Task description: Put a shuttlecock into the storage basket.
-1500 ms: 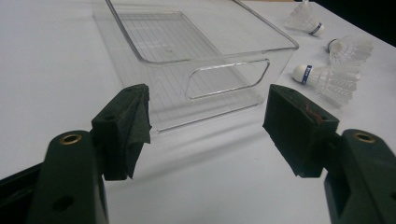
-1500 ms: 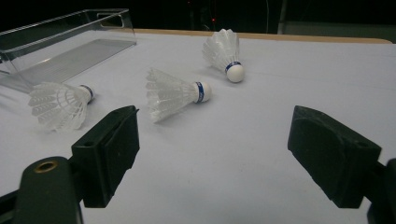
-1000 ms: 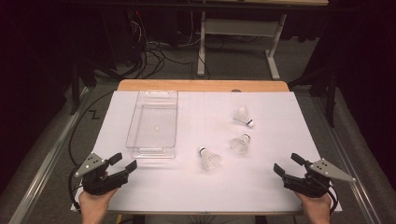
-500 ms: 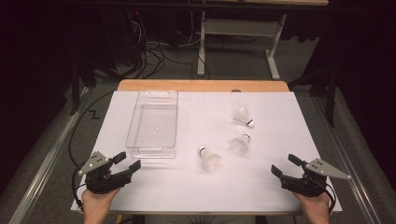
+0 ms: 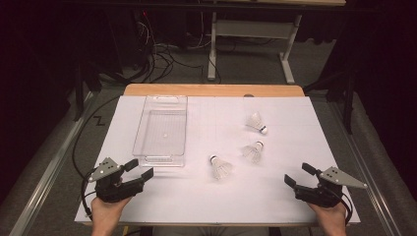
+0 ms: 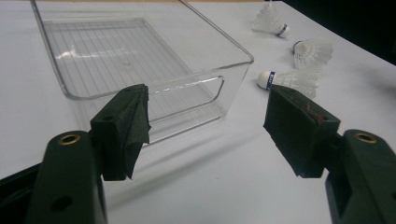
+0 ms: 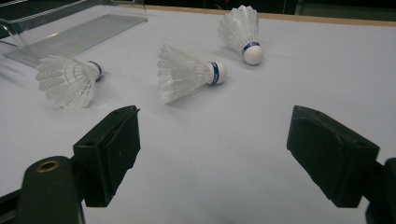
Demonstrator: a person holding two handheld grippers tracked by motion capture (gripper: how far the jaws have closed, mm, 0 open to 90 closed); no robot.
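high view / left gripper [image 5: 139, 169]: jaws spread, empty, at the near-left of the table, just near of the clear tray [image 5: 141, 129].
high view / right gripper [image 5: 299, 174]: jaws spread, empty, near-right corner, well apart from all three shuttlecocks.
high view / nearest shuttlecock [image 5: 221, 166]: lies on its side just right of the tray's near end, cork pointing far-left.
high view / middle shuttlecock [image 5: 253, 151]: on its side, between the nearest one and the far shuttlecock [image 5: 256, 122].
high view / tray: looks empty, nothing loaded yet.
left gripper view / tray [image 6: 224, 58]: near corner sits between the jaws' line of sight. Risk: a straight reach clips the tray wall and shoves it, since it likely slides easily on the sheet.
left gripper view / nearest shuttlecock [image 6: 292, 80]: behind the right-hand jaw, partly hidden.
right gripper view / middle shuttlecock [image 7: 187, 73]: dead ahead, cork to the right.
right gripper view / risk 1: closing on the skirt probably crushes or bends the feathers; grip near the cork.
right gripper view / risk 2: it's light and round, so one jaw touching first likely rolls it away.
right gripper view / risk 3: nearest shuttlecock [image 7: 67, 79] is close by, so a wide approach may knock it.
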